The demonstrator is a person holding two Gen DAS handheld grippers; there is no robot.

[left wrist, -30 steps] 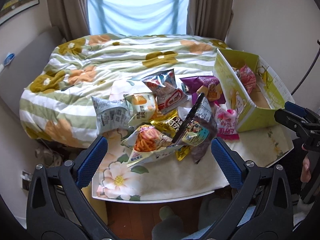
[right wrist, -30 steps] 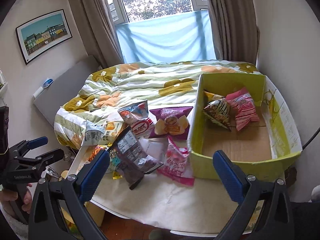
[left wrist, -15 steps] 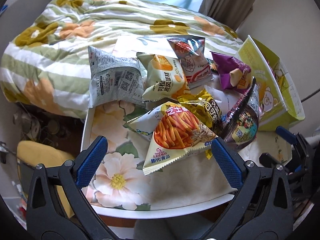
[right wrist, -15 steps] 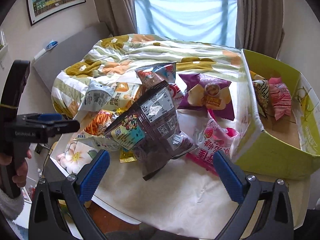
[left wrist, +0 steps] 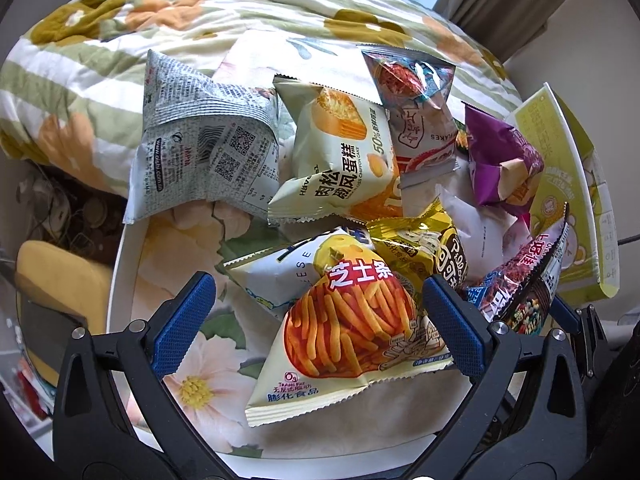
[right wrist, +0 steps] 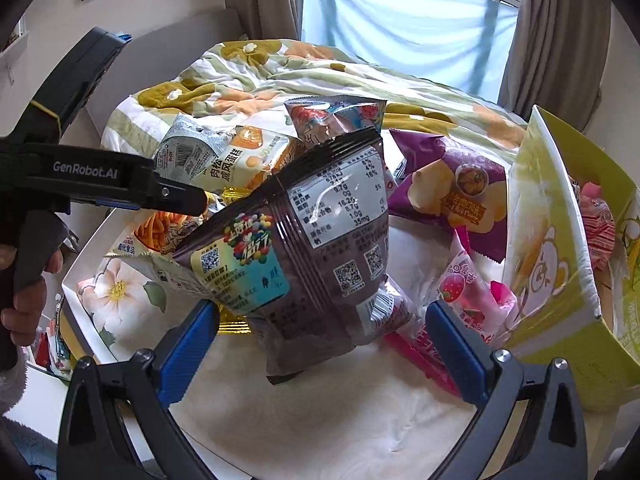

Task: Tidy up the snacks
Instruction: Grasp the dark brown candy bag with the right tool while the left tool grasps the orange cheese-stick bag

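Observation:
A pile of snack bags lies on a white flowered table [left wrist: 132, 248]. My left gripper [left wrist: 320, 324] is open, its jaws either side of an orange cheese-stick bag [left wrist: 352, 332]. My right gripper [right wrist: 320, 344] is open around the lower end of a dark brown candy bag [right wrist: 312, 248], which stands tilted; that bag also shows in the left wrist view [left wrist: 520, 292]. Behind lie a grey bag [left wrist: 204, 152], a cream cake bag [left wrist: 340, 148], a purple bag [right wrist: 452, 192] and a pink strawberry bag [right wrist: 468, 292]. The yellow-green box [right wrist: 560, 280] stands to the right, with pink snacks inside.
A bed with a flowered quilt [right wrist: 260, 80] lies behind the table. The left gripper's body [right wrist: 92, 176] reaches in from the left of the right wrist view. A yellow cushion [left wrist: 56, 276] sits on the floor left of the table. A curtained window [right wrist: 400, 32] is at the back.
Both grippers have moved down and in toward the pile. The left one now straddles the orange cheese-stick bag; the right one has closed in on the brown candy bag. Both stay open.

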